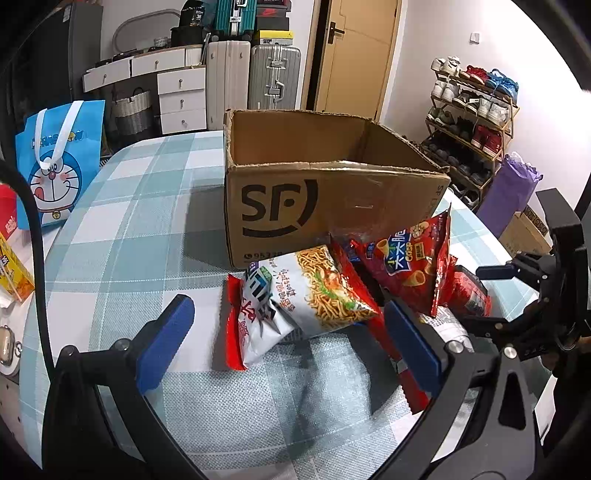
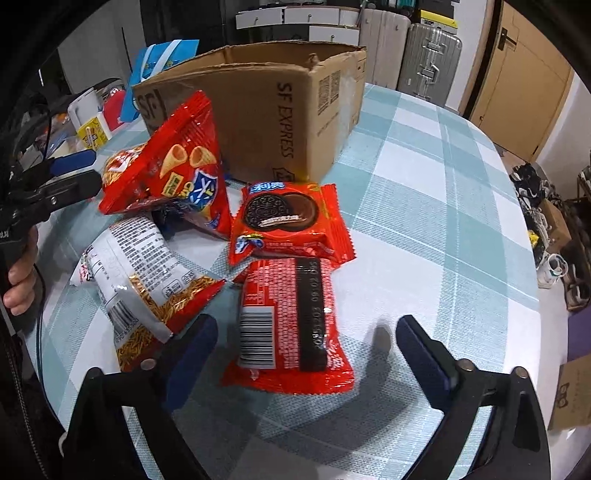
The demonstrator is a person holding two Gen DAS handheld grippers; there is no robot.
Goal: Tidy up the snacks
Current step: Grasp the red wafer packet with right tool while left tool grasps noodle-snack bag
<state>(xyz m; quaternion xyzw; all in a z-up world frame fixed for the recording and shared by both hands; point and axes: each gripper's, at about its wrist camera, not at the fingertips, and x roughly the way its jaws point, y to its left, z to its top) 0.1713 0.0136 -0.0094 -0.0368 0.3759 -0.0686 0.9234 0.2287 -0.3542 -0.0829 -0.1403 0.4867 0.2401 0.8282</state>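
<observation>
Now — step: straddle near red packet (image 2: 291, 325), lift into box (image 2: 258, 107)
Fingers: both wide, empty — close squarely

Open SF cardboard box (image 1: 332, 192) upright on table. Snack packs heaped at its front: noodle bag (image 1: 314, 295), red cone-crisp bag (image 2: 184, 166) leaning on box, 2 red cookie packs (image 2: 288, 221).

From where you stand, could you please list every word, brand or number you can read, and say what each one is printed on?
"SF": logo on the cardboard box front.
"SF EXPRESS": box side wall, right wrist view.
"95338": box front, partly hidden behind the noodle snack bag.
"Crisp": red cone snack bag.
"36": black box on the cabinet.
Chinese characters on the Oreo pack; barcodes and small print: too small to read.
</observation>
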